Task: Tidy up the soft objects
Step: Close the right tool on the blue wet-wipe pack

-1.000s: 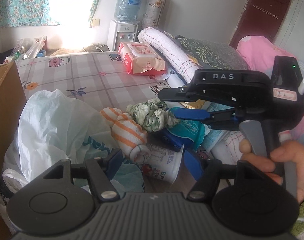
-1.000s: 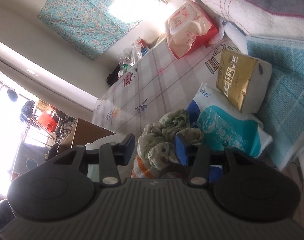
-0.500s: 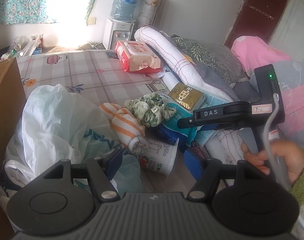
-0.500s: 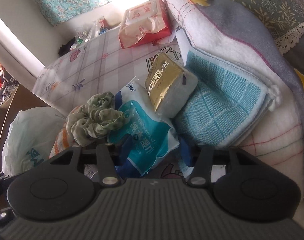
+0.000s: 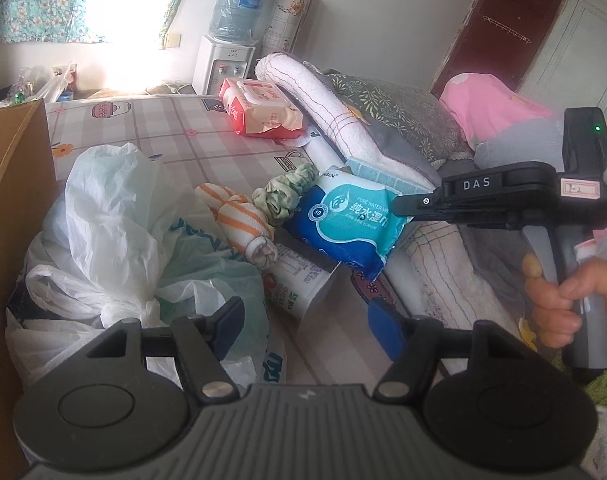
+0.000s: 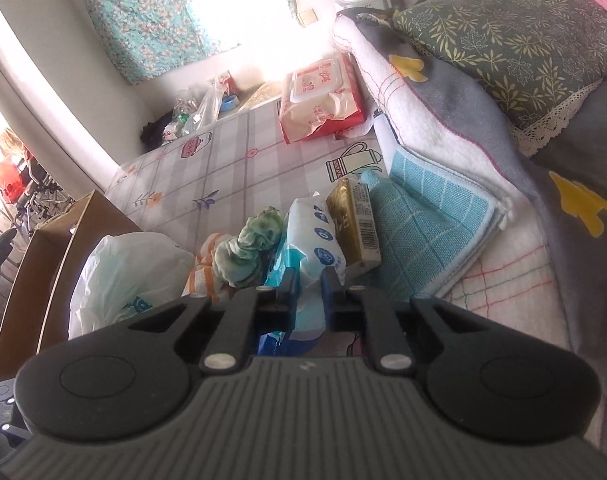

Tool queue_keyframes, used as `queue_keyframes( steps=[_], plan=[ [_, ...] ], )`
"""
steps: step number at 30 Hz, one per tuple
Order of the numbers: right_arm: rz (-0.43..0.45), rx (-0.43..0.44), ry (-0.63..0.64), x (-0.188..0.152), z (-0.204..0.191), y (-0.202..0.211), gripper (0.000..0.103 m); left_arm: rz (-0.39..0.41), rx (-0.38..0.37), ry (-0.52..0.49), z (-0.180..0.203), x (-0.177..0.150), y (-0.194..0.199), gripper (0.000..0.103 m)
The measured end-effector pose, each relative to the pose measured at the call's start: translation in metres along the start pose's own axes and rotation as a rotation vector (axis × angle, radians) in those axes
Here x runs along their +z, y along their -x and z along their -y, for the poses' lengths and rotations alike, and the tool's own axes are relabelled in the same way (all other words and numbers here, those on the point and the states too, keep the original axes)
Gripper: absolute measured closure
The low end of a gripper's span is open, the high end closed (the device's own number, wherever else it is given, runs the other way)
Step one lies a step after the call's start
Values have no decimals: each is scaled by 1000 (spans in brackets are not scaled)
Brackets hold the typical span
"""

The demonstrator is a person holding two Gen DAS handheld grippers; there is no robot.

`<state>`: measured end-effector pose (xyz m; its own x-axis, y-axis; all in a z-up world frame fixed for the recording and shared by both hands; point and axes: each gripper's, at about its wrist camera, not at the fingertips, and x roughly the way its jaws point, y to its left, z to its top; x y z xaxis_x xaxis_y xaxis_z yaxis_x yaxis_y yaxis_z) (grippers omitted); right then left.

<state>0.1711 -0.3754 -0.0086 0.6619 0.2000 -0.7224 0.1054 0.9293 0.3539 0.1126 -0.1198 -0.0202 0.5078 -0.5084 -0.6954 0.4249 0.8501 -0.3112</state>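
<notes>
At centre frame, the right gripper (image 6: 308,280) pinched the edge of the blue wet-wipes pack (image 5: 349,222) just clear of the bed (image 5: 151,120), a grasp-and-lift step, while the left gripper (image 5: 303,322) hung spread and empty, so next probably called for carrying it to a tidy spot.

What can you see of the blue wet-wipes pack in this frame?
The wet-wipes pack is a soft plastic pouch, dark blue and teal with white print. It is tilted with one end raised, and the right gripper is shut on that crumpled end. Its lower end sits against the green scrunchie; the gold tissue pack lies beside it.
</notes>
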Motion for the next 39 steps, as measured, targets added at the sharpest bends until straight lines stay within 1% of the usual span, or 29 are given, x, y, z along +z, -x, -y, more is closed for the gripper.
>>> queue_keyframes(
  steps=[3,7,9,11,13,15,17,18,19,20,22,24,27,31,36,39],
  plan=[
    [14,10,-61,-27,11,27,92,-12,-25,-4,2,-9,7,33],
    [3,45,-190,-78,31,56,92,-39,-54,-22,7,-24,10,33],
    [-14,66,-261,-105,39,62,92,-60,-67,-32,10,-32,9,33],
    [-58,87,-327,-138,46,65,92,-79,-79,-41,14,-37,6,33],
    [-101,101,-350,-162,47,66,89,-97,-84,-56,19,-42,1,33],
    [-117,57,-336,-173,45,71,88,-111,-89,-76,25,-44,-3,33],
    [-95,18,-307,-175,42,78,82,-117,-96,-93,32,-45,-8,33],
    [-73,5,-290,-174,40,82,77,-116,-101,-104,36,-45,-11,33],
    [-60,-1,-277,-170,40,82,73,-115,-106,-116,40,-45,-15,33],
    [-43,-10,-263,-166,40,83,71,-115,-107,-123,43,-44,-19,33],
    [-31,-14,-249,-158,40,79,60,-123,-101,-133,50,-42,-32,33],
    [-33,-13,-256,-151,44,69,56,-132,-98,-139,54,-40,-42,33],
    [-57,-7,-262,-143,50,54,56,-157,-92,-155,61,-40,-60,34],
    [-107,28,-287,-137,55,30,55,-205,-92,-160,64,-42,-79,34],
    [-122,76,-323,-136,58,15,53,-226,-113,-132,62,-40,-92,34],
    [-119,103,-364,-138,62,11,54,-234,-131,-123,62,-37,-96,35]
  ],
)
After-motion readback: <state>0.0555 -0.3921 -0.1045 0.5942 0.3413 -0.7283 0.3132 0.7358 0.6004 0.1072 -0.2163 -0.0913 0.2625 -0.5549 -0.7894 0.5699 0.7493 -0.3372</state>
